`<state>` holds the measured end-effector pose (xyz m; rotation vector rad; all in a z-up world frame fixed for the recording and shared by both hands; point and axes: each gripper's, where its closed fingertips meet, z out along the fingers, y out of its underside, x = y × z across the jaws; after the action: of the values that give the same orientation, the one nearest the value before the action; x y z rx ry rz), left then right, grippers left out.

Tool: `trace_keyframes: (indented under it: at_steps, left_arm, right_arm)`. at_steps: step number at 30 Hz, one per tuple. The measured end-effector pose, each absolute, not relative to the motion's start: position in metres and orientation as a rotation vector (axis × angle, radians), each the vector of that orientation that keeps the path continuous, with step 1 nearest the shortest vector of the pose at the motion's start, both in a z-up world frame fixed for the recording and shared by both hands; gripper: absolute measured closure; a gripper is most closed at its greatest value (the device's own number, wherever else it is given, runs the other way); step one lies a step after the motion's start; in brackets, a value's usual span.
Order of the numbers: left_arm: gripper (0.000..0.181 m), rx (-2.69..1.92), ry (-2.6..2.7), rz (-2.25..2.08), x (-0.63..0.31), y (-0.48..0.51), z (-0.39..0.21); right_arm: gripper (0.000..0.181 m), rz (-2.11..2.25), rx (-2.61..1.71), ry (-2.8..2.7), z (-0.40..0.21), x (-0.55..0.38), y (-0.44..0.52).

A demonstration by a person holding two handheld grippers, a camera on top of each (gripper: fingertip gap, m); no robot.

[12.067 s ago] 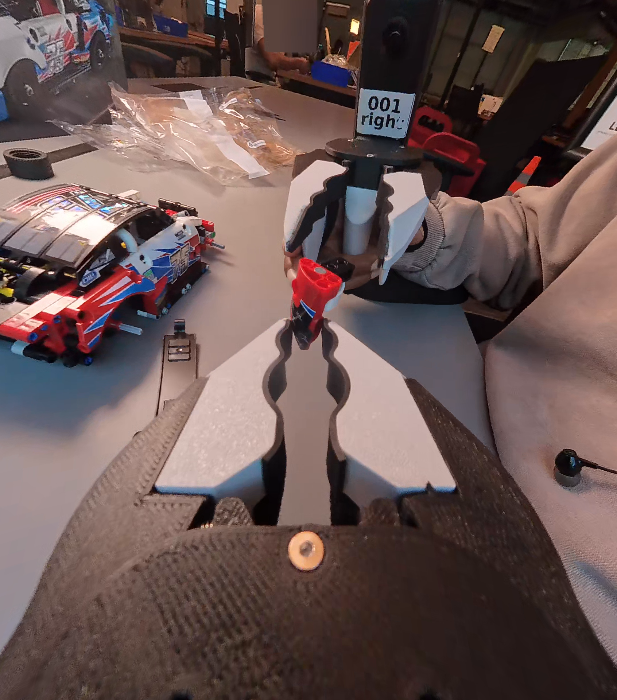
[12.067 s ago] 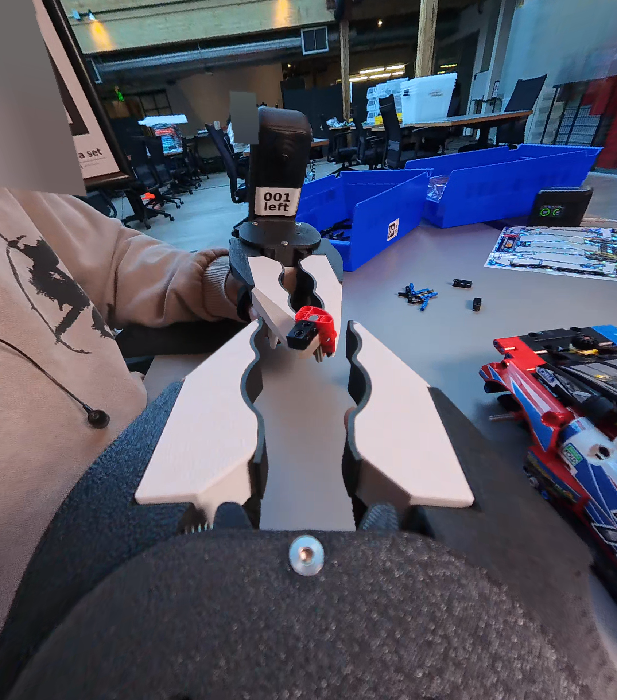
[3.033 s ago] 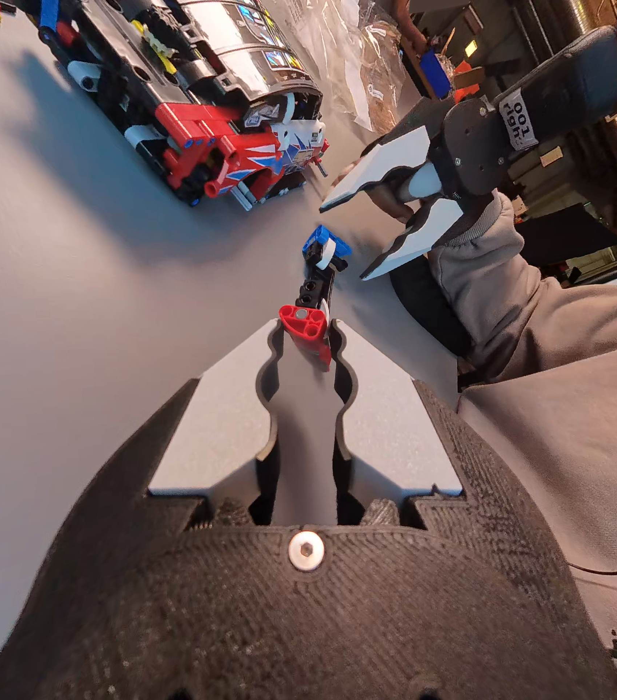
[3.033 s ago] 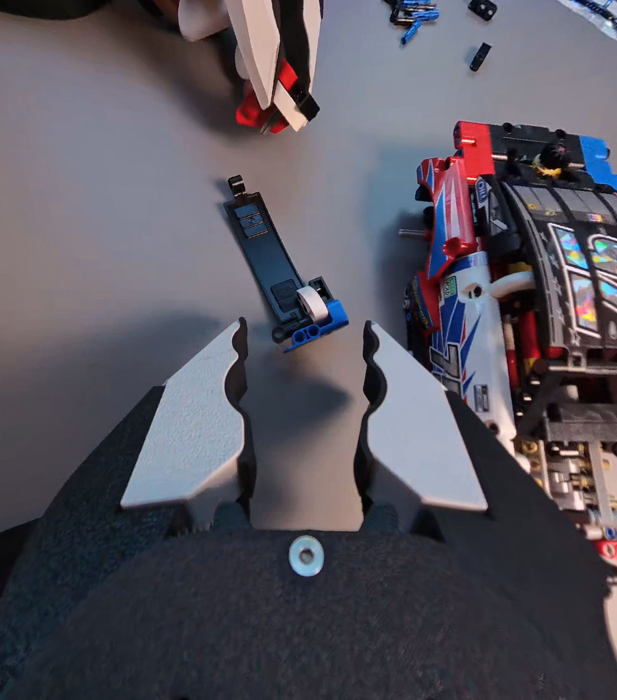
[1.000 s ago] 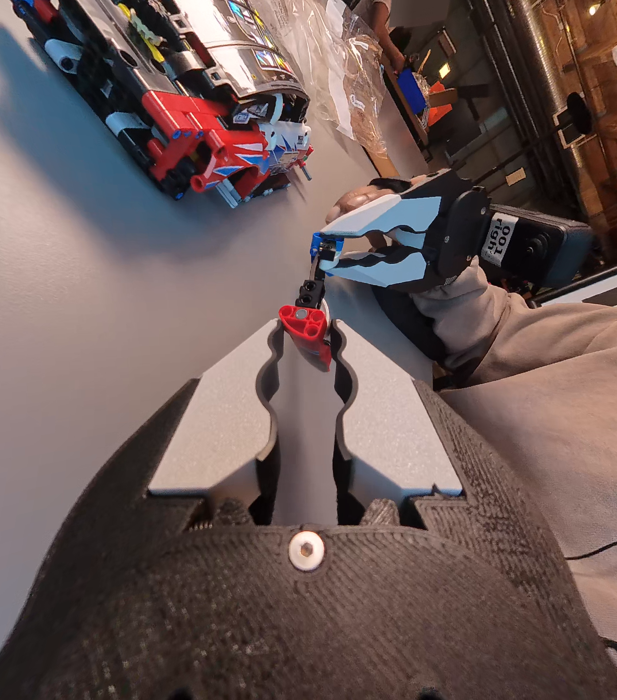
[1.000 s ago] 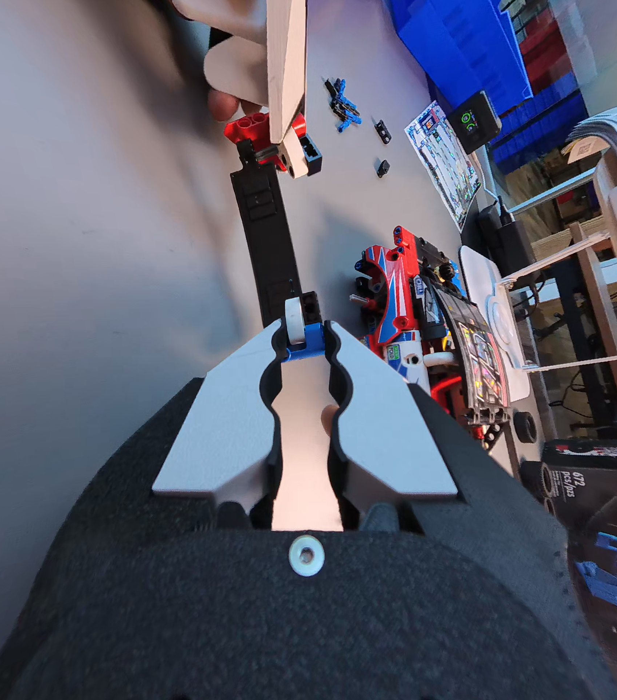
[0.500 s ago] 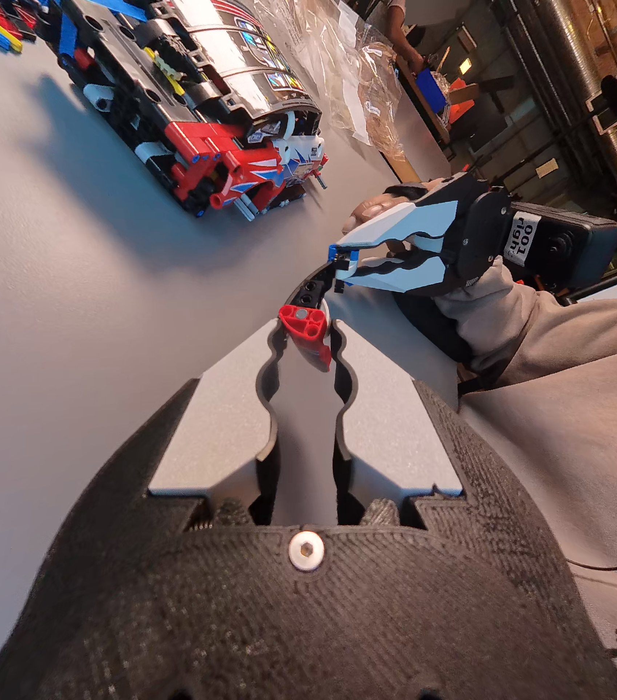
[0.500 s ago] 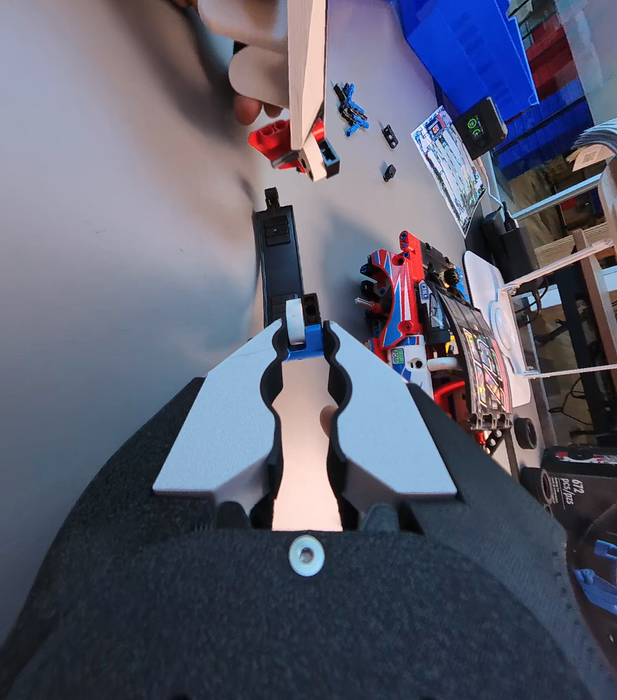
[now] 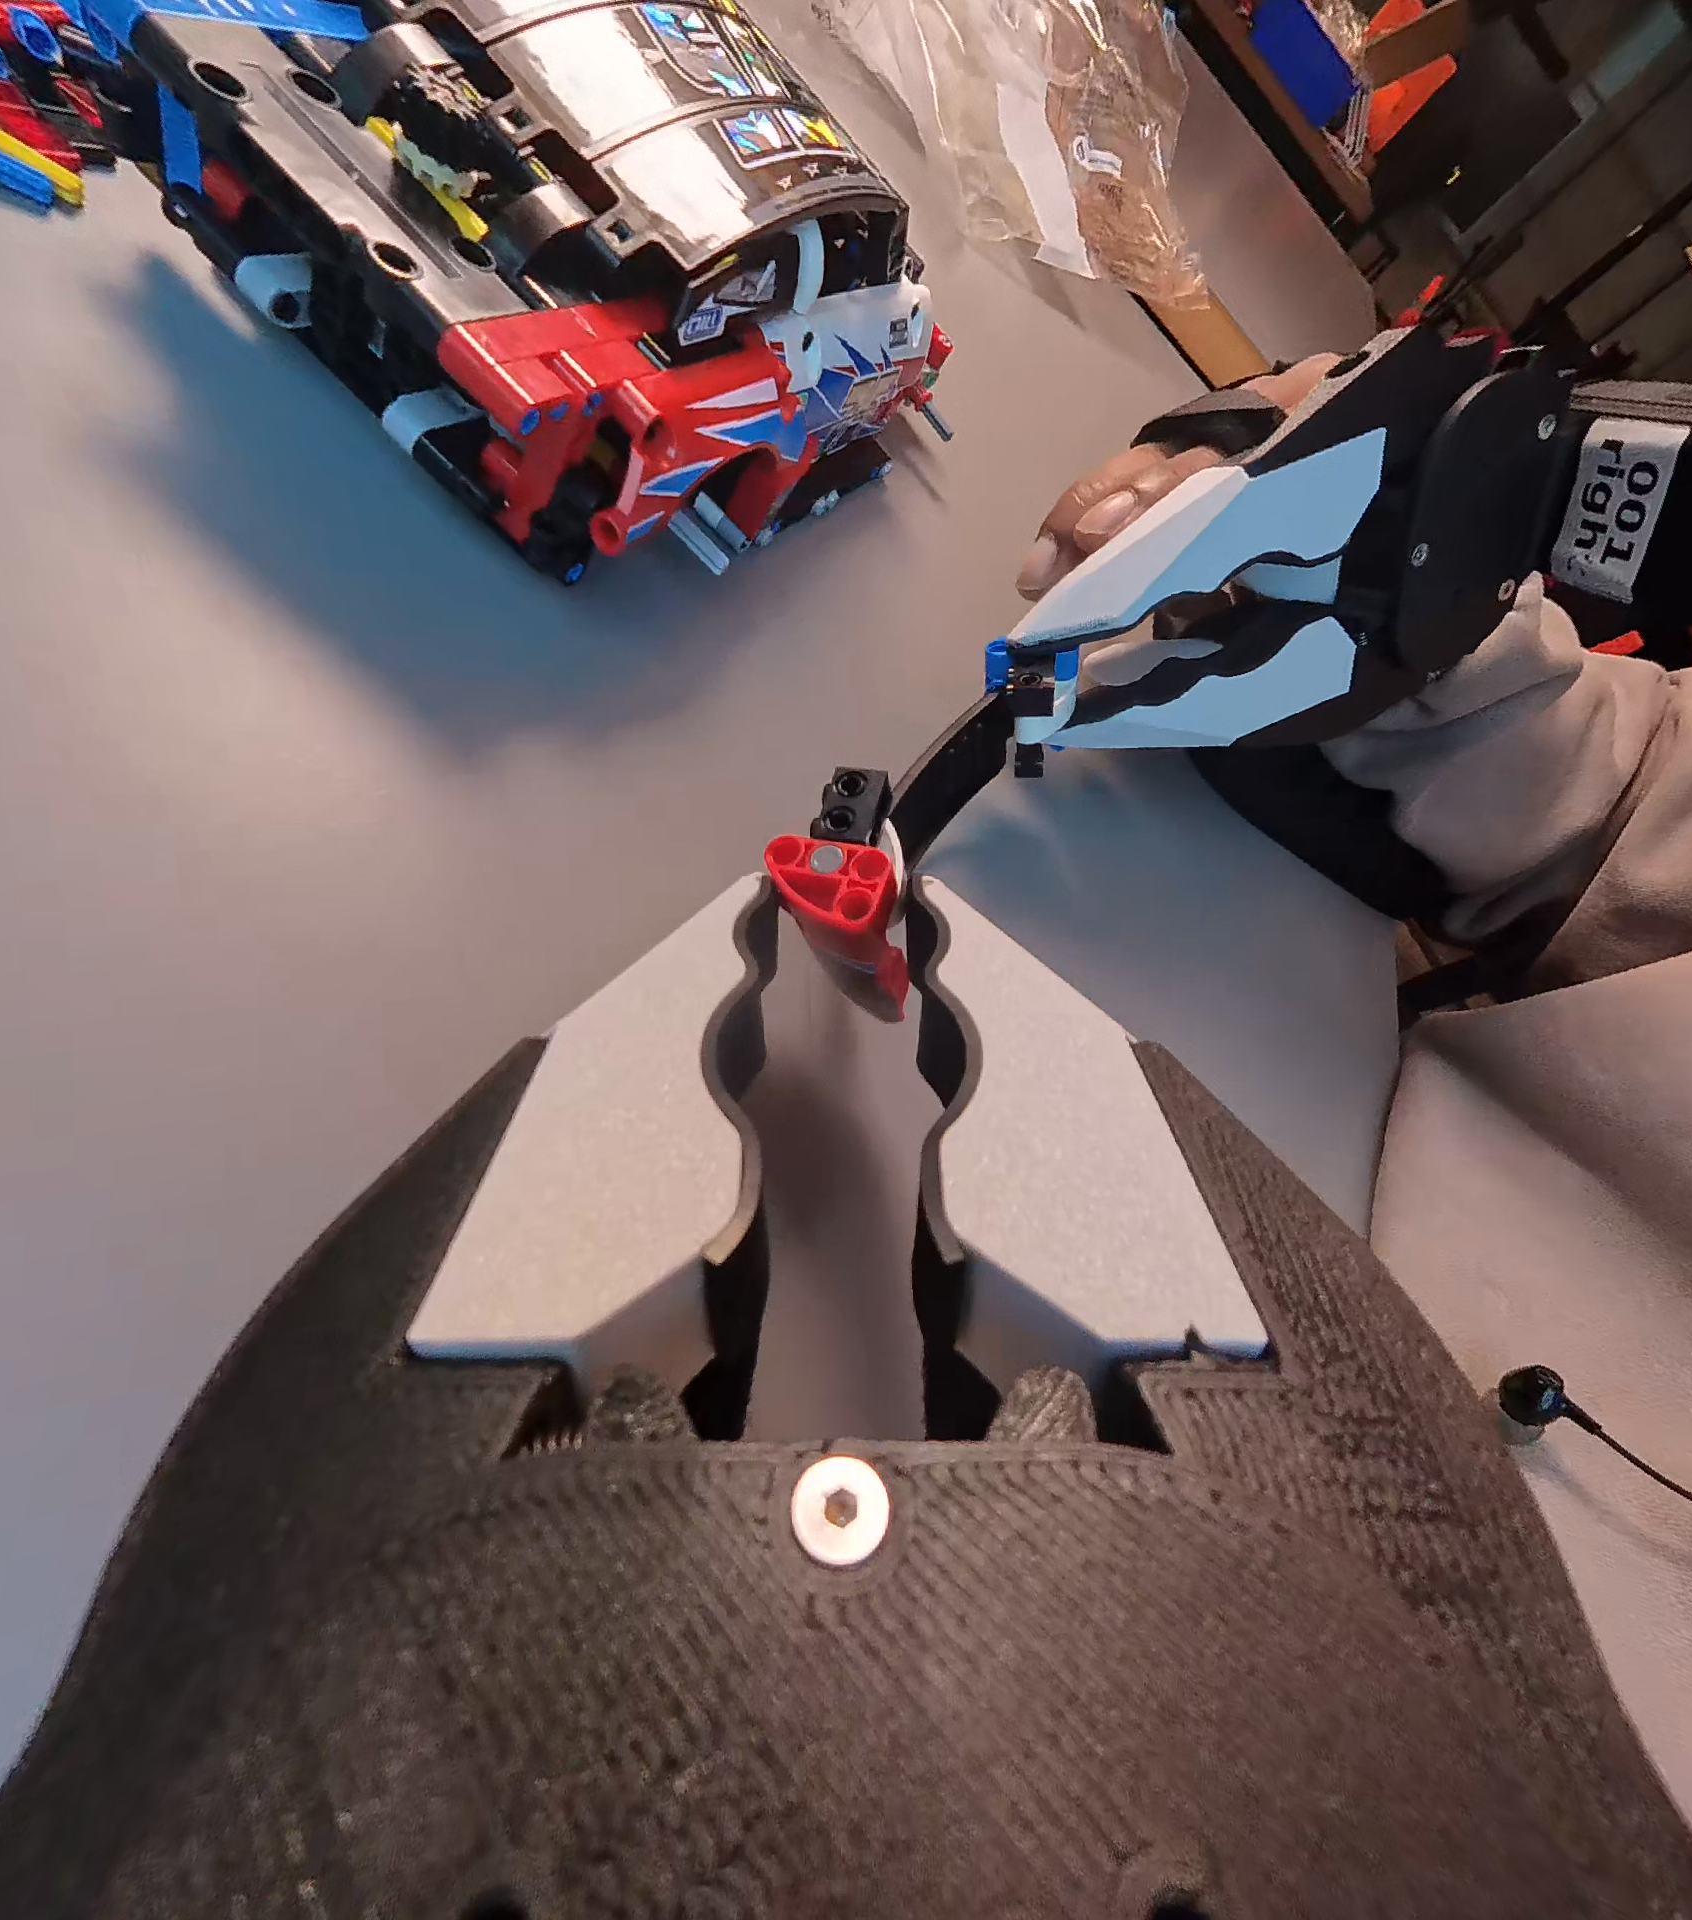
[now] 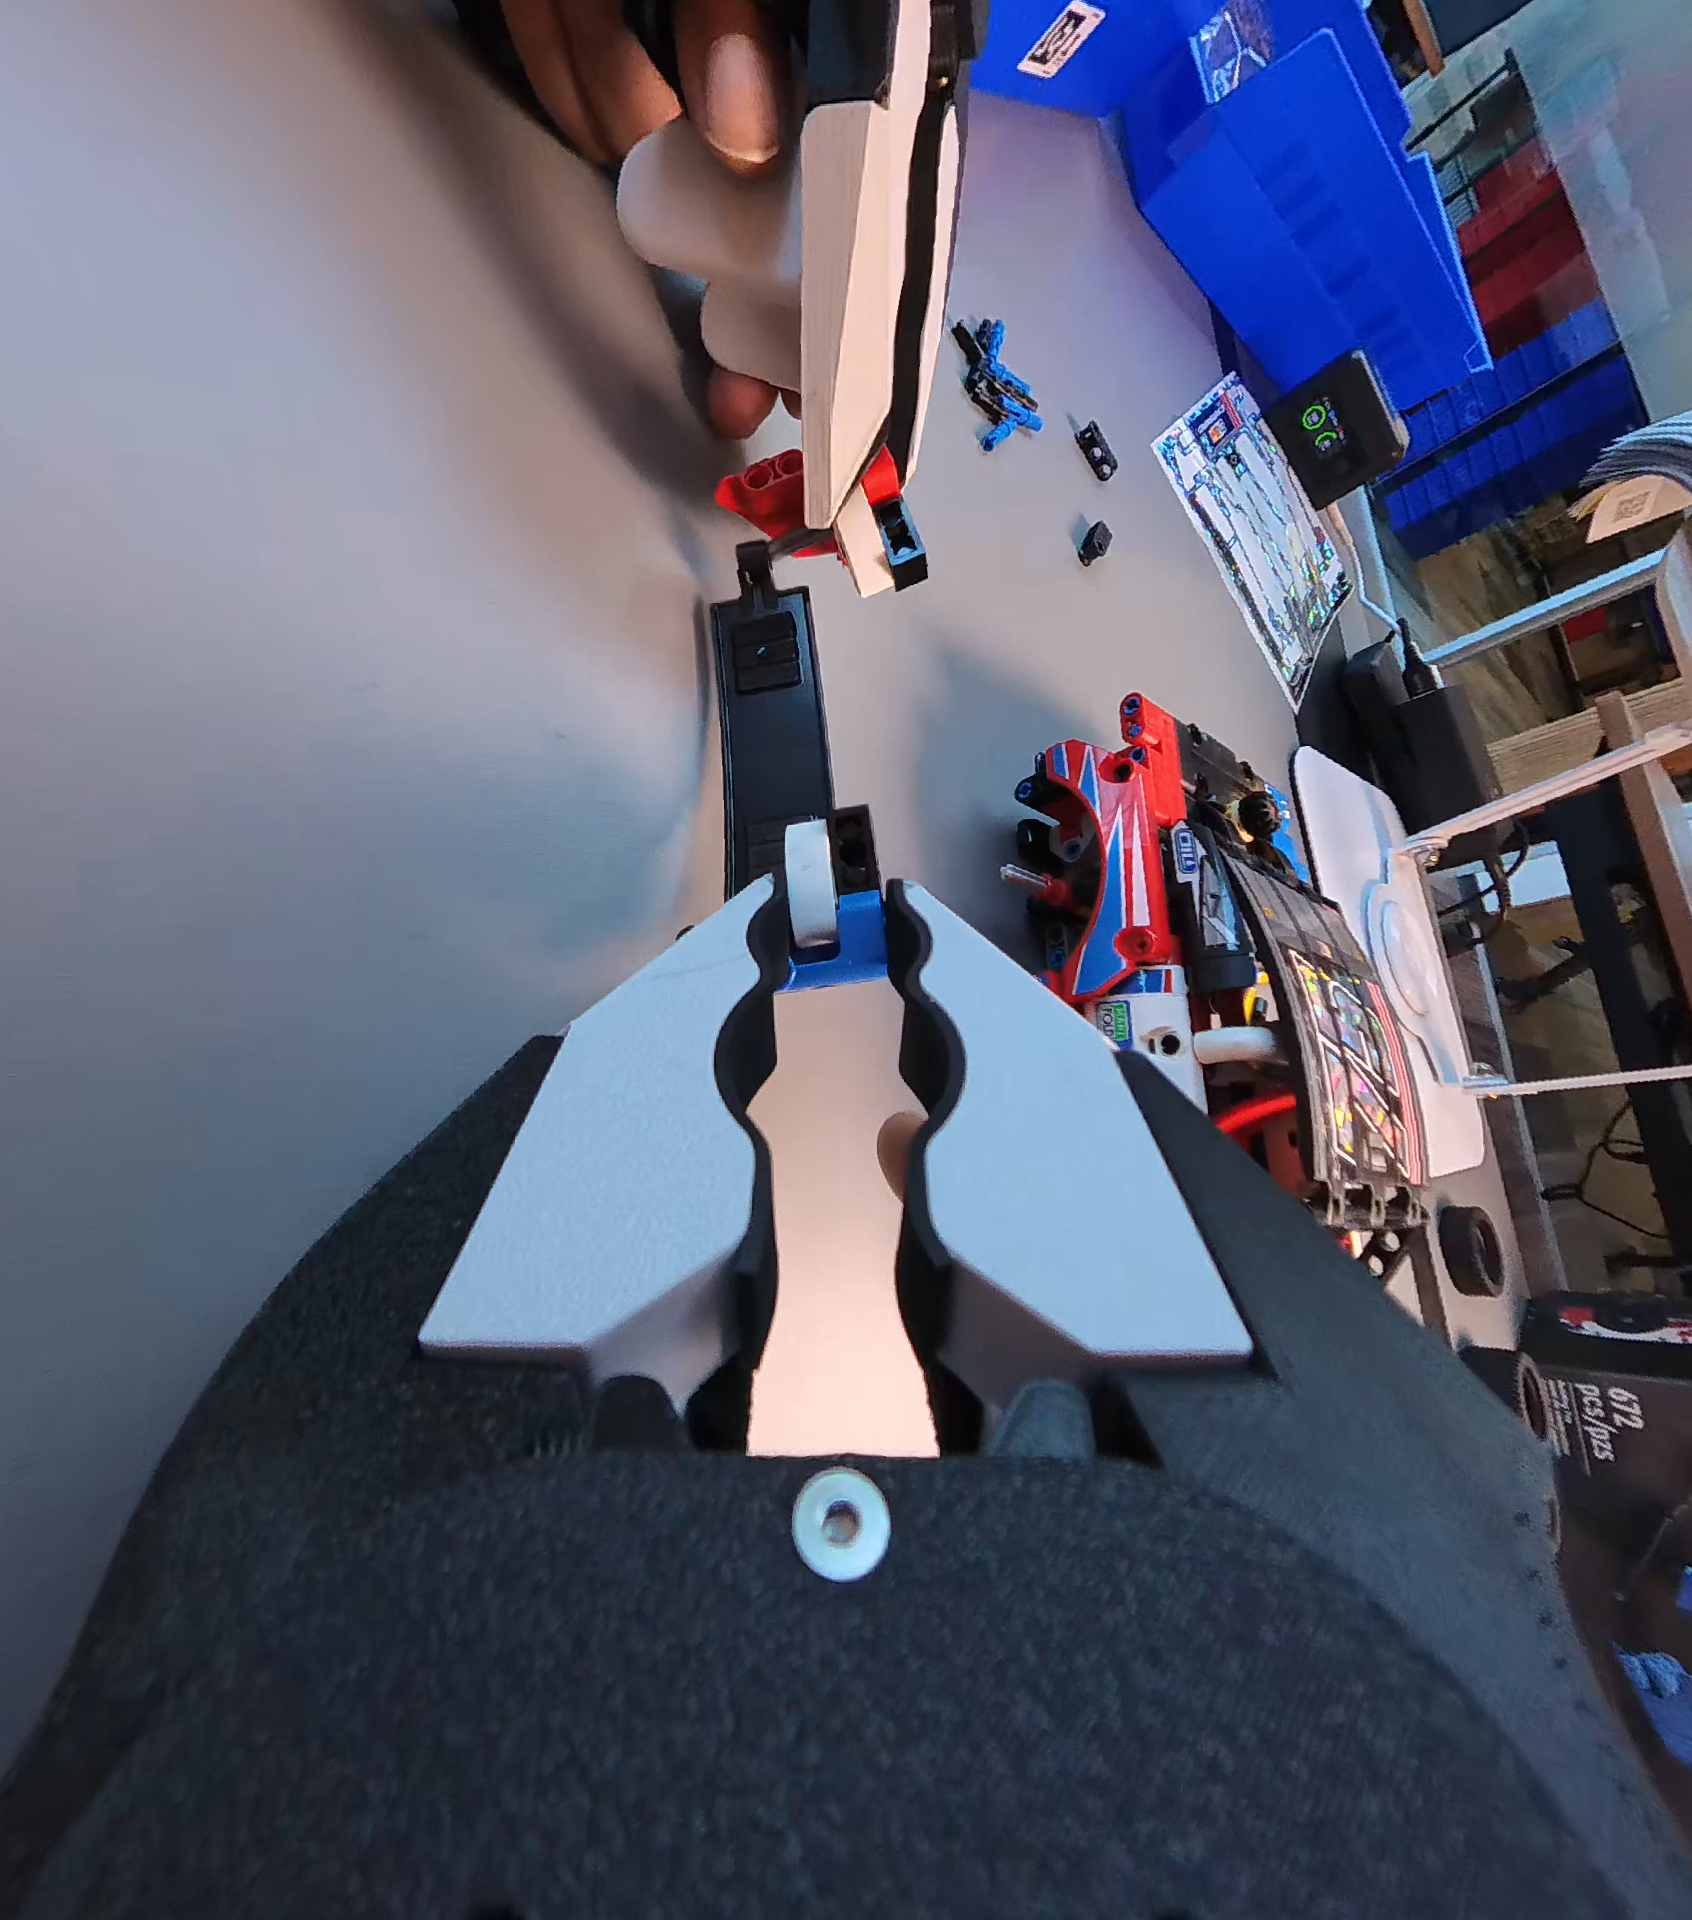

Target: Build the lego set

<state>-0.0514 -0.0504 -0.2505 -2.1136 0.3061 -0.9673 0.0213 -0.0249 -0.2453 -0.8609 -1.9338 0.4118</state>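
Observation:
My left gripper (image 9: 834, 891) is shut on a red lego piece (image 9: 837, 920) with a small black block (image 9: 854, 805) on its far end. My right gripper (image 10: 826, 896) is shut on the blue end (image 10: 837, 954) of a long black panel (image 10: 774, 727), beside a white round part (image 10: 809, 873). Both are held above the table. The panel's far tip meets the red piece (image 10: 757, 486) under the left gripper (image 10: 863, 520); I cannot tell whether they are joined. In the left wrist view the right gripper (image 9: 1024, 698) holds the panel (image 9: 956, 767).
The red, white, blue and black lego car (image 9: 613, 312) stands on the grey table (image 9: 146, 831), also in the right wrist view (image 10: 1185, 935). Around it are loose pins (image 10: 998, 390), a printed sheet (image 10: 1247, 520), blue bins (image 10: 1320, 229), plastic bags (image 9: 1029, 125) and the set's box (image 10: 1652, 1507). The tips of one gripper are about 9 cm away from the tips of the other.
The right gripper closed on the black panel's blue end and lifted it off the table. In the last half second the panel's tip came back against the red piece. The left gripper kept its hold.

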Motion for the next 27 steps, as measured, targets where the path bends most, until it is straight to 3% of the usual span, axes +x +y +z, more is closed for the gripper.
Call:
trace_keyframes:
  at_steps: [15, 27]
  left_arm:
    - [0.158, -2.096, 0.486, -0.887, -0.042, -0.059, -0.250]
    - [0.126, -1.867, 0.776, -0.514, -0.047, -0.058, -0.227]
  right_arm:
    - [0.166, 0.503, -0.904, -1.868, -0.237, 0.020, -0.022]
    - [0.166, 0.523, -0.864, -1.807, -0.225, 0.021, -0.018]
